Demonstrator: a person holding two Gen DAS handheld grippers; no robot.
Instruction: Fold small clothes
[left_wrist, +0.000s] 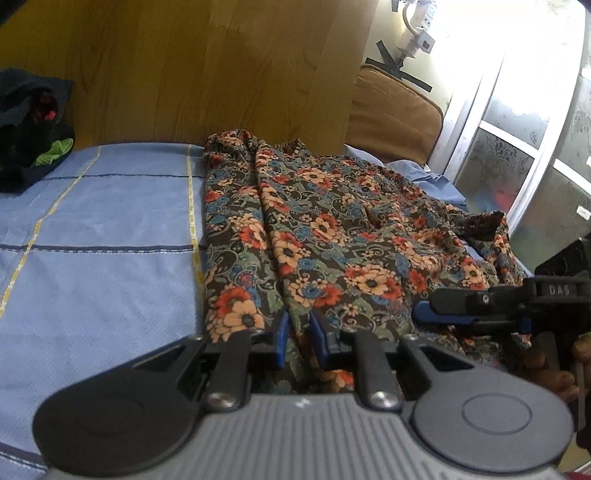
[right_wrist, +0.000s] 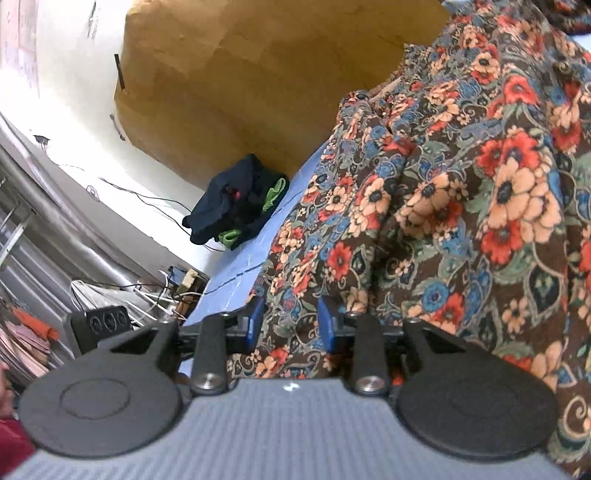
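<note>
A floral garment (left_wrist: 325, 236), dark with red, orange and blue flowers, lies spread and creased on the blue checked bedsheet (left_wrist: 103, 229). My left gripper (left_wrist: 298, 325) sits at the garment's near hem, its blue pads close together with a fold of the cloth between them. My right gripper (right_wrist: 290, 321) is over the same garment (right_wrist: 461, 206), its pads a little apart with cloth between them. The right gripper also shows in the left wrist view (left_wrist: 424, 314), low over the garment's right part.
A pile of dark clothes with green bits (left_wrist: 33, 136) lies at the bed's far left, also in the right wrist view (right_wrist: 240, 203). A wooden headboard (left_wrist: 207, 66) stands behind. A brown cushion (left_wrist: 395, 114) and a window (left_wrist: 517, 147) are at the right.
</note>
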